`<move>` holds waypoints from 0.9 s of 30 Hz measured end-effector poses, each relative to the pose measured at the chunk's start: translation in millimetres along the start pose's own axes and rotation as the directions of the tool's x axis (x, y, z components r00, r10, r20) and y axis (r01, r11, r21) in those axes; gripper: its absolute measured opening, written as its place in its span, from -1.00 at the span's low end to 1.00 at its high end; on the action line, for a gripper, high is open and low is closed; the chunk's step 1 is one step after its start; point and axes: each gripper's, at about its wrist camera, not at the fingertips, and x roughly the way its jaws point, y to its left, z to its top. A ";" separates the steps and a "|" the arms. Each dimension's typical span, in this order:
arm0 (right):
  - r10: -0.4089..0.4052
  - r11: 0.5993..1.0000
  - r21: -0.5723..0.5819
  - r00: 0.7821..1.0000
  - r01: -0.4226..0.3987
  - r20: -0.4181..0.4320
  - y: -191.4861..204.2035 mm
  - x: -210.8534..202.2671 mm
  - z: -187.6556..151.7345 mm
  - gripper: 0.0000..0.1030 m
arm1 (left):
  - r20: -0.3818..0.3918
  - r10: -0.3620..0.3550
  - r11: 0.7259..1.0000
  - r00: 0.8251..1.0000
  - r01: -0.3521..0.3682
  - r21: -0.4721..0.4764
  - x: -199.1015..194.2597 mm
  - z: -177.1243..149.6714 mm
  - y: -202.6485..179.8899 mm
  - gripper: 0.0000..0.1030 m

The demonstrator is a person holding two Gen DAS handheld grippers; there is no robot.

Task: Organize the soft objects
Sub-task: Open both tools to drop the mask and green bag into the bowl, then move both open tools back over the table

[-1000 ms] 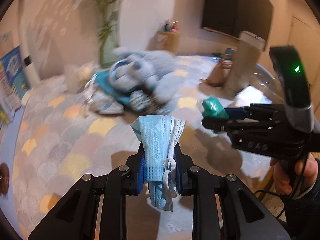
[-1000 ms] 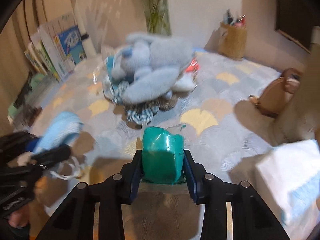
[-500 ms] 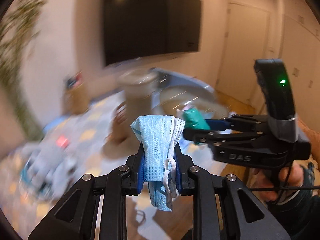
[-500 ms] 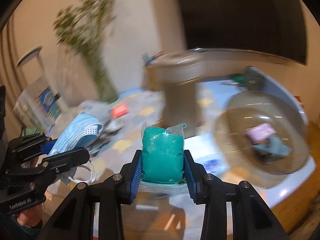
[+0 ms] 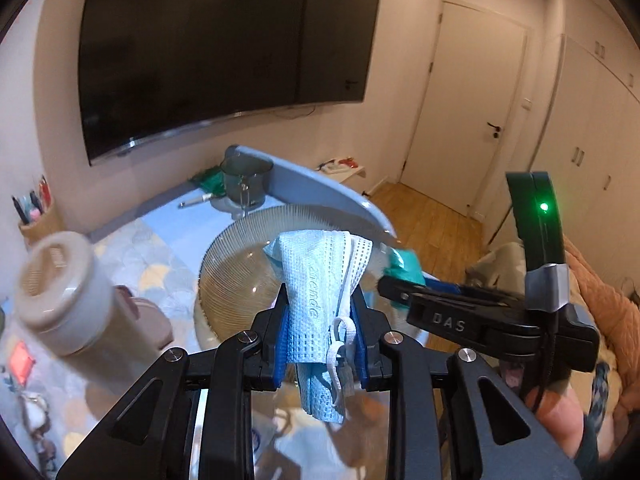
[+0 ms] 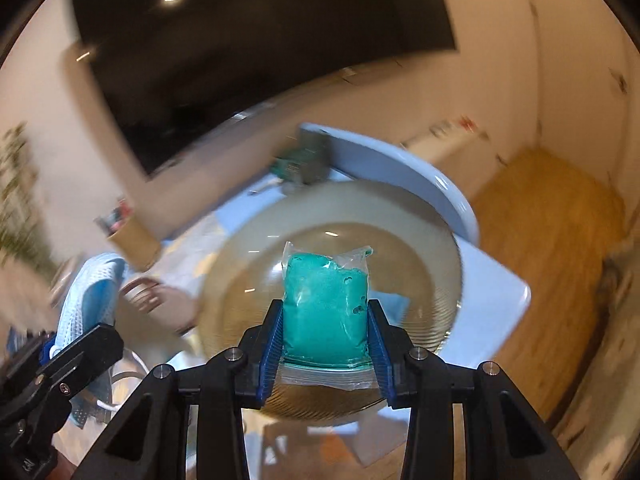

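Below a dark wall screen (image 5: 224,40), a ribbed glass bowl (image 5: 236,264) waits. Over the bowl, the left gripper (image 5: 320,340), jaws opening, pinches a limp, light face mask (image 5: 316,280) mid-fold. The right gripper (image 6: 326,344) squeezes a squishy, slippery teal bag (image 6: 326,304) by its sides.

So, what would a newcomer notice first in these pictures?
Probably the pale blue face mask between the left tool's opening jaws, and the teal bag gripped in the right tool. Both hang over a ribbed glass bowl, with a big dark screen on the wall behind.
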 end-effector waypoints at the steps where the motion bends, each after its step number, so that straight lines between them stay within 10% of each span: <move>1: -0.010 0.999 0.032 1.000 0.010 -0.018 -7.6 6.9 3.1 -0.24 | -0.007 -0.001 1.000 1.000 0.001 -0.008 6.0 -1.2 1.2 -0.28; 6: -0.006 0.991 0.134 0.999 0.013 -0.052 -33.7 25.8 9.1 0.20 | -0.067 0.002 0.998 0.998 -0.006 -0.060 34.6 1.0 12.9 0.21; 18: 0.052 0.999 0.008 0.999 -0.052 0.007 7.4 -19.6 -18.5 0.23 | 0.031 -0.071 0.997 0.997 0.071 0.012 -54.6 -23.4 4.0 0.22; 27: 0.117 0.955 -0.274 0.993 -0.114 -0.007 101.0 -55.1 -93.0 0.46 | 0.165 0.149 0.988 0.975 -0.138 -0.075 -198.8 -98.2 78.0 0.58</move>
